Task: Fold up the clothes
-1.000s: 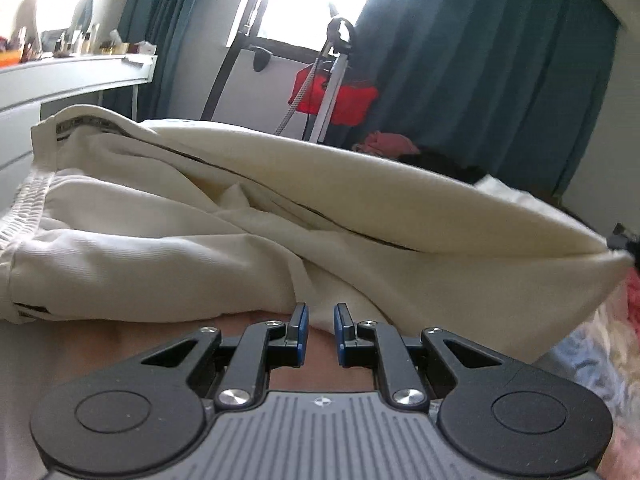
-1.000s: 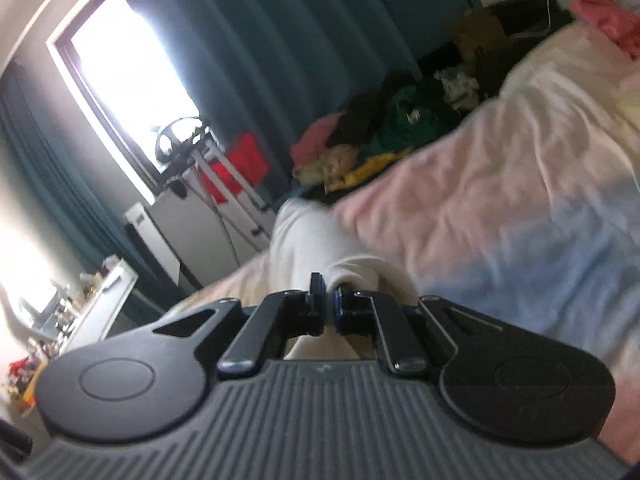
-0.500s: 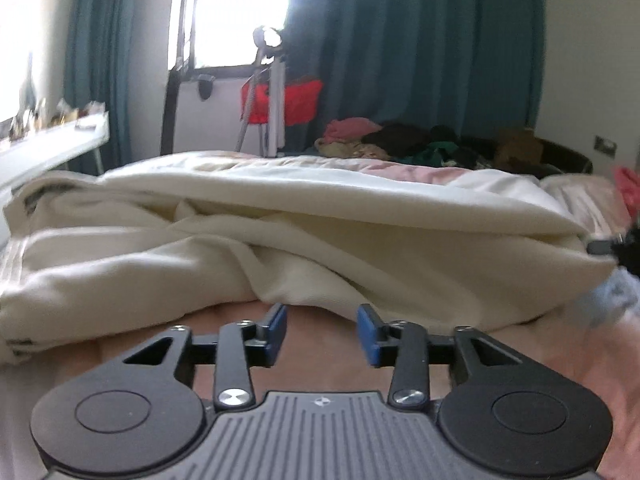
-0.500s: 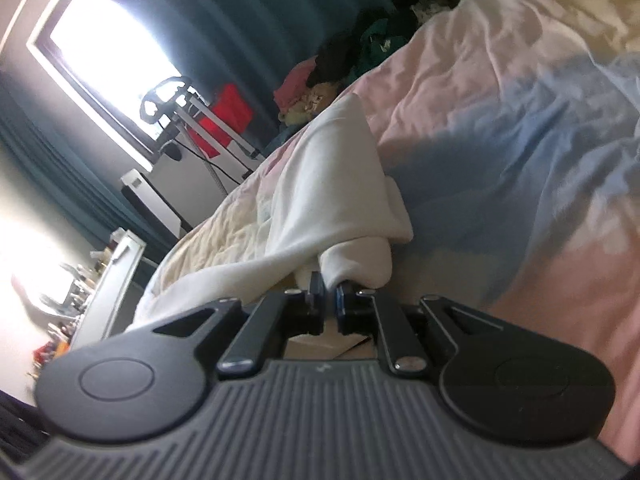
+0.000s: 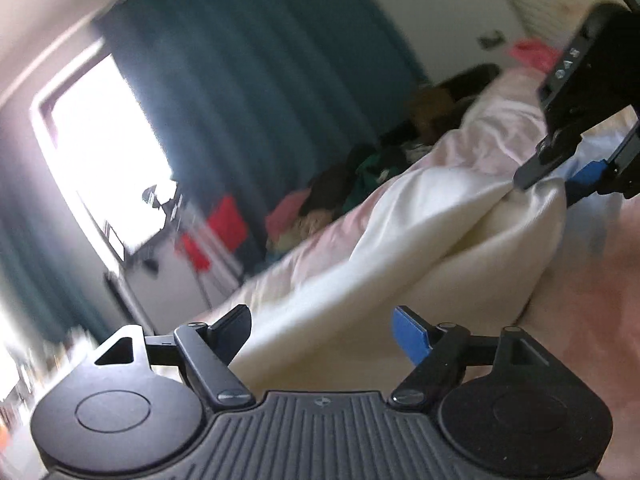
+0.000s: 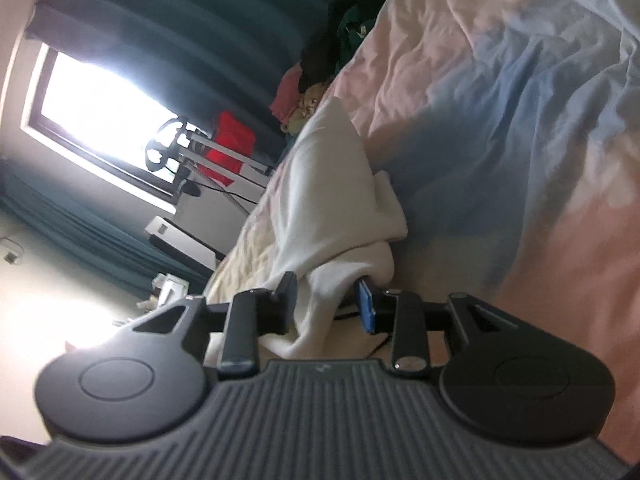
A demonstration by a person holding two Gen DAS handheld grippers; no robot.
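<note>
Garment: a cream garment [image 5: 404, 240] lies bunched on the bed [image 6: 520, 128], its folded end toward the right tongs.
Left tongs [image 5: 324, 332]: jaws spread wide, holding nothing, just beside the garment's near edge.
Right tongs [image 6: 328, 304]: jaws parted, cream cloth lying loose between them.
Behind the garment: a clothes pile [image 5: 340, 192] at the bed's far end, before the teal curtain [image 5: 248, 80].

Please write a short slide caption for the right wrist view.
Right gripper open around the cream garment on the pastel bedsheet.
</note>
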